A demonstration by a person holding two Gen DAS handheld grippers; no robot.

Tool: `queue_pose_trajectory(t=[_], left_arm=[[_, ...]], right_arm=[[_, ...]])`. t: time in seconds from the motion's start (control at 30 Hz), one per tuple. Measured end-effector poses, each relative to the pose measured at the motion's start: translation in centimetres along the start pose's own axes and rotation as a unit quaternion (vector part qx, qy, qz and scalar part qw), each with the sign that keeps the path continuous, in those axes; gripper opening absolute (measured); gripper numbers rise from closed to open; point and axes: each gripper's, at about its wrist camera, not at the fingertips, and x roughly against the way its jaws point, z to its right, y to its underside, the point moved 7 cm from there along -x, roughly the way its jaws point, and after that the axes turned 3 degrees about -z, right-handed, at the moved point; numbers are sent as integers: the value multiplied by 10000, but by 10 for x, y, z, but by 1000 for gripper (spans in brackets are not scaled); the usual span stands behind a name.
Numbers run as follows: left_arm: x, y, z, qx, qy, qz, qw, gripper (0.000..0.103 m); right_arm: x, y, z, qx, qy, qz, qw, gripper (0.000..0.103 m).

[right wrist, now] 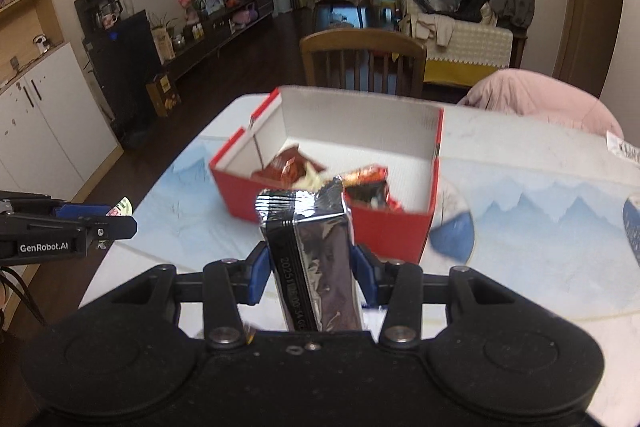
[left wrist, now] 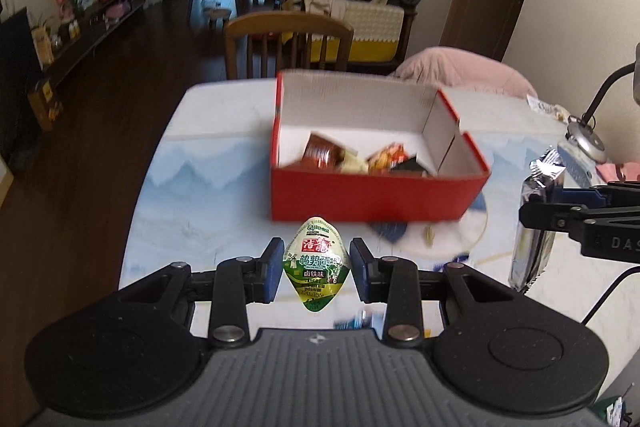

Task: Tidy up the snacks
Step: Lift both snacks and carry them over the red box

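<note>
At frame centre a red box of snacks sits on the tabletop before a chair, while the left hand-held gripper pinches a green packet and the right hand-held gripper pinches a silver packet.

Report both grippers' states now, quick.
Left gripper: closed on the green snack pack.
Right gripper: closed on the silver foil packet.

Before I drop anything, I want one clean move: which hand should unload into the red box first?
Probably left: its green snack pack faces the red box head-on, while the right's silver packet sits toward one corner.
</note>
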Motion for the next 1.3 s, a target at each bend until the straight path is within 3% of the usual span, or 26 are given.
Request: queue_pose_trajectory(t=[0.4,0.67,1.03,1.3], left_arm=[[-28,-72,10,-133,-95,163,9997,35],[-62,-104,12,-171,-183,75,9997,35],[-116,-117,21,-228,-223,-295,9991,35],[-161,-115,26,-333,-408,-714,9961,35]], right_arm=[[-26,-61,26,-33,182,228,9996,44],[-55,-93,39,19,264,217,9994,44],[-108,-115,68,-63,295,-16,9995,44],[-151,-108,74,65,339,-387,9987,44]])
